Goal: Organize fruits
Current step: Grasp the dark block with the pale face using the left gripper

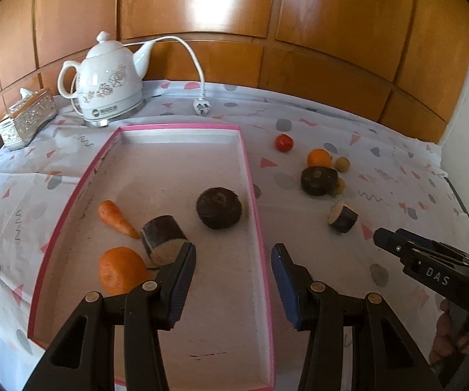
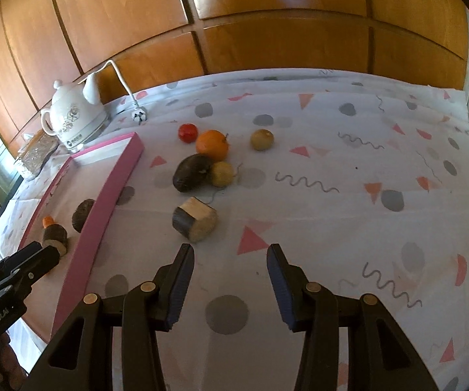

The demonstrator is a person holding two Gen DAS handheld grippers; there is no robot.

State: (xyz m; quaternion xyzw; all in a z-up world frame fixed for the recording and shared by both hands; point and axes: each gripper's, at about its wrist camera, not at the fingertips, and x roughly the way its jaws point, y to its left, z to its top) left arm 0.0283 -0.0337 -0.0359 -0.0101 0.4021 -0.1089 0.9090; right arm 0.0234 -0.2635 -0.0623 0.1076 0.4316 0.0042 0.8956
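A pink-rimmed tray (image 1: 250, 176) holds a carrot (image 1: 117, 218), an orange (image 1: 122, 270), a dark cut chunk (image 1: 164, 239) and a dark round root (image 1: 219, 208). My left gripper (image 1: 233, 254) is open and empty above the tray's near right part. On the cloth lie a cut chunk (image 2: 195, 223), a dark root (image 2: 191, 172), an orange (image 2: 212, 144), a red tomato (image 2: 187, 132) and two small tan fruits (image 2: 222, 173) (image 2: 262, 139). My right gripper (image 2: 230, 255) is open and empty, just short of the cut chunk.
A white kettle (image 1: 107, 81) with its cord and plug (image 1: 201, 107) stands behind the tray, next to a silver tissue box (image 1: 27, 119). Wooden panels back the table (image 2: 332, 163). The table's right edge meets a white wall.
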